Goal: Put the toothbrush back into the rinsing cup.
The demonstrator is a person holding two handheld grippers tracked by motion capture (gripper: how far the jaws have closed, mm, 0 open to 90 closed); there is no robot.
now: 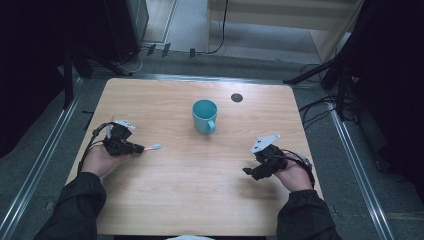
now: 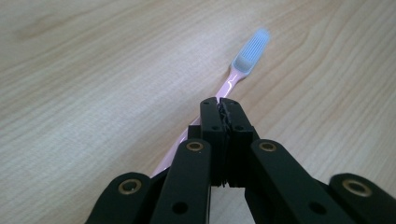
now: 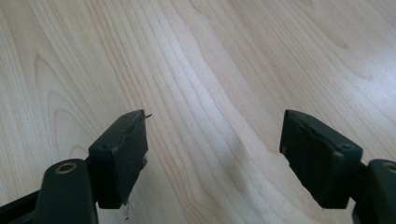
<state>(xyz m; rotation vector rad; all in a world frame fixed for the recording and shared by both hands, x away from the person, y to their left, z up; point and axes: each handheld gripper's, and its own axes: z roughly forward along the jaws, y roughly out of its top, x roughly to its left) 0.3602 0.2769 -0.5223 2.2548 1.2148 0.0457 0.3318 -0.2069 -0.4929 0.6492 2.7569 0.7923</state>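
Wooden table point(image 1: 190, 190), pale grain, rounded corners; dark floor and metal rails around it

Person at the near edge, dark sleeves, one gripper in each hand, both resting low over the tabletop

Teal cup point(image 1: 205, 116) stands upright near the table's middle, a little toward the far side, handle turned toward the person. Everything else placed from this cup:

Right gripper point(image 1: 248, 171): near-right of the cup, well apart from it, grey three-cornered plate on top. In the right gripper view its jaws stand wide apart with bare wood between them point(image 3: 212, 163), nothing held

Left gripper point(image 1: 140, 148): near-left of the cup, well apart from it, pointing roughly toward the table's centre. In the left gripper view the jaws are pressed together point(image 2: 223, 116), clamped on the handle of a toothbrush

Toothbrush point(image 1: 153, 147): pink handle, pale blue bristled head, sticking out past the left jaw tips toward the cup's side; head point(image 2: 250, 53) clear of the cup. Cannot tell whether the head touches the wood

Small dark round mark point(image 1: 236, 97) on the tabletop, beyond and right of the cup
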